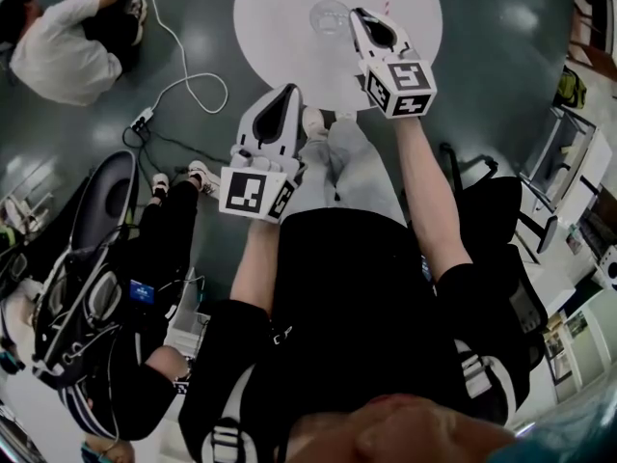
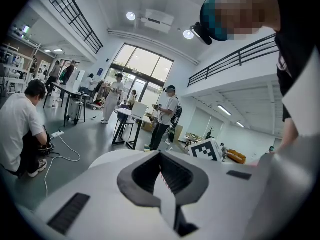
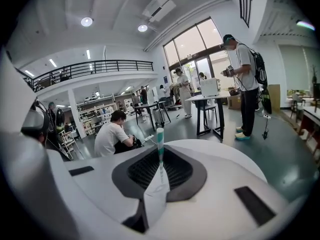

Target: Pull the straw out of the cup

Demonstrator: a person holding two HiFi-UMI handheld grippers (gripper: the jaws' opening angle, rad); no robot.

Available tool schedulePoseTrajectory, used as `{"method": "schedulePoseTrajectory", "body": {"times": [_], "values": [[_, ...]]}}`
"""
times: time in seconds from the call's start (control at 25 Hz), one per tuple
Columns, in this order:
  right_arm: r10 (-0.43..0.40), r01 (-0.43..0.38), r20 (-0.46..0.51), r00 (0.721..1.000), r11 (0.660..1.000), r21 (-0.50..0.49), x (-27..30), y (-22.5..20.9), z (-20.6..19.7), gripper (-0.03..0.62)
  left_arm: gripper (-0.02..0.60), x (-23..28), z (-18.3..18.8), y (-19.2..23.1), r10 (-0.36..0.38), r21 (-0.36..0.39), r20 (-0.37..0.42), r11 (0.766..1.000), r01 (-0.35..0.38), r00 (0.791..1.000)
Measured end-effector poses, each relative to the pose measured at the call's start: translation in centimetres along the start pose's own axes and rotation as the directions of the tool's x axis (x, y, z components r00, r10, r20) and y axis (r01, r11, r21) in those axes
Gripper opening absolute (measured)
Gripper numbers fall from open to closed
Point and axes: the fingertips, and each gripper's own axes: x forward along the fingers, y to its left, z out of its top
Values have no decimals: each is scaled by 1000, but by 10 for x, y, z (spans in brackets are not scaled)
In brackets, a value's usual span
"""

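A clear cup point(image 1: 329, 15) stands on the round white table point(image 1: 280, 17). My right gripper point(image 1: 359, 15) is right beside it, on its right. In the right gripper view, that gripper point(image 3: 160, 153) is shut on a teal-and-white striped straw point(image 3: 159, 140), which stands upright above the jaws. The straw's lower end and the cup are hidden there. My left gripper point(image 1: 289, 93) hovers near the table's front edge, apart from the cup. Its jaws point(image 2: 161, 156) meet, and a faint red-striped sliver that I cannot identify shows at the seam.
A red-and-white striped straw point(image 1: 388, 3) shows on the table right of my right gripper. A person point(image 1: 58, 51) crouches at the far left by a white cable and power strip point(image 1: 183, 85). Another person point(image 1: 145, 258) sits on the floor at my left. A standing person point(image 3: 245, 69) and tables lie beyond.
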Motion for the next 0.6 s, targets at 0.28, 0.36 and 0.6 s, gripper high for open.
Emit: {"method": "schedulePoseTrajectory", "body": {"times": [0.28,0.36,0.6], "values": [[11,-10,27,1000,999,-32,-12,12,18,35,8,-4,4,-4,-2,4,16,1000,2,1000],[11,-10,32,999,999,-40,-17,14,23,35,8,-6,5,-5,2,5,18,1000,-2,1000],[13,-9,50,999,996,-93,-40,27,40,35,8,-19,-4,-5,27,-17,19,1000,-27,999]]}}
